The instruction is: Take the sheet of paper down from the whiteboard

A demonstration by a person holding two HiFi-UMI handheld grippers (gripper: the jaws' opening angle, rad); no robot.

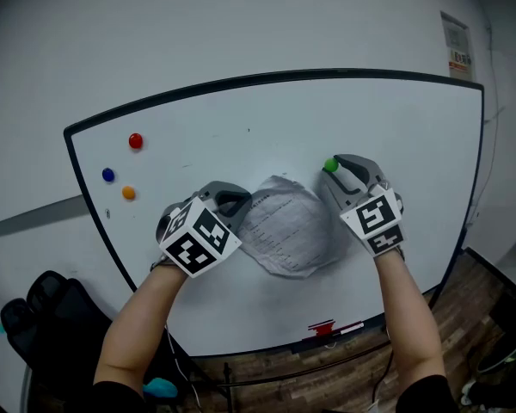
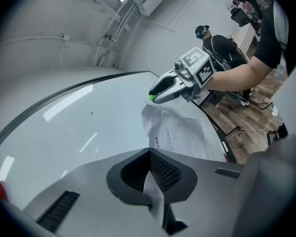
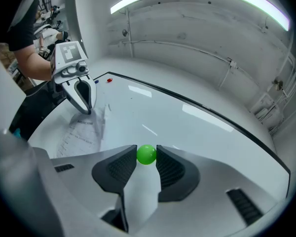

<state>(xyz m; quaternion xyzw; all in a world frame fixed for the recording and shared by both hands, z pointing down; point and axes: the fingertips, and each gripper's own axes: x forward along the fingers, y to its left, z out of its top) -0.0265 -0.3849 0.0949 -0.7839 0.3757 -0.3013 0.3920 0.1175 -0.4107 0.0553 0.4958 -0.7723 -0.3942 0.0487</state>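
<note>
Sheet of paper (image 1: 288, 231) crumpled, mid whiteboard (image 1: 241, 119). Its left edge is hidden in the left gripper (image 1: 241, 201), jaws clamped on it. Print unreadable. Right gripper (image 1: 335, 170) pinches green magnet (image 3: 147, 154) just beside sheet's upper right; contact with sheet unclear.

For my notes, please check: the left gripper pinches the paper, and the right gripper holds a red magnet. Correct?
No: the magnet in the right gripper is green, as the right gripper view shows. The left gripper does pinch the paper.
</note>
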